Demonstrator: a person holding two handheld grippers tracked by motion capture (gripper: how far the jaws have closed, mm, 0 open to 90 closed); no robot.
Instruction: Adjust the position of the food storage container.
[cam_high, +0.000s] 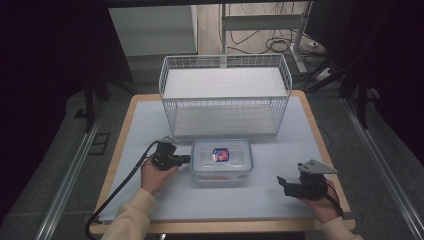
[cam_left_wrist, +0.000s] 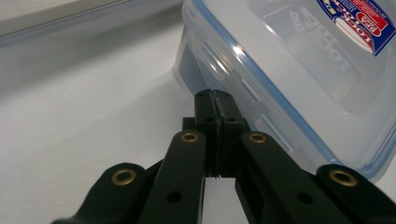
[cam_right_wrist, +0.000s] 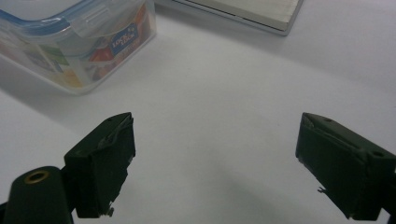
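A clear plastic container (cam_high: 221, 161) with rounded corners and a blue-edged snap lid sits near the middle of the white surface (cam_high: 280, 150), just in front of a white wire basket (cam_high: 225, 95). A red, white and blue label (cam_high: 220, 154) lies on the lid; in the left gripper view its print reads upside down and its far end is cut off by the frame. Through the translucent wall, the right gripper view shows colourful contents, blurred and too soft to name.

The left hand-held gripper (cam_high: 186, 159) lies at the container's left short side, its matte black jaws pressed together with no gap between them. In the left gripper view the tips (cam_left_wrist: 215, 95) sit right against the clear locking flap (cam_left_wrist: 238, 88) on that side; whether they pinch the flap or merely touch it is hard to tell, since the tips cover the contact. Brass-coloured rivets dot the black linkage arms below.

The right hand-held gripper (cam_high: 281, 180) rests well apart from the container, toward the front right of the surface, jaws spread wide and holding nothing. Its pads (cam_right_wrist: 112, 158) look worn and frayed at the edges. A grey three-cornered plate (cam_high: 316, 167) tops it.

The basket is a rectangular grid of thin white wire with a flat pale board inside; its corner shows at the top of the right gripper view. The surface has a light wooden rim (cam_high: 220, 227). A cream sleeve (cam_high: 131, 216) enters at lower left
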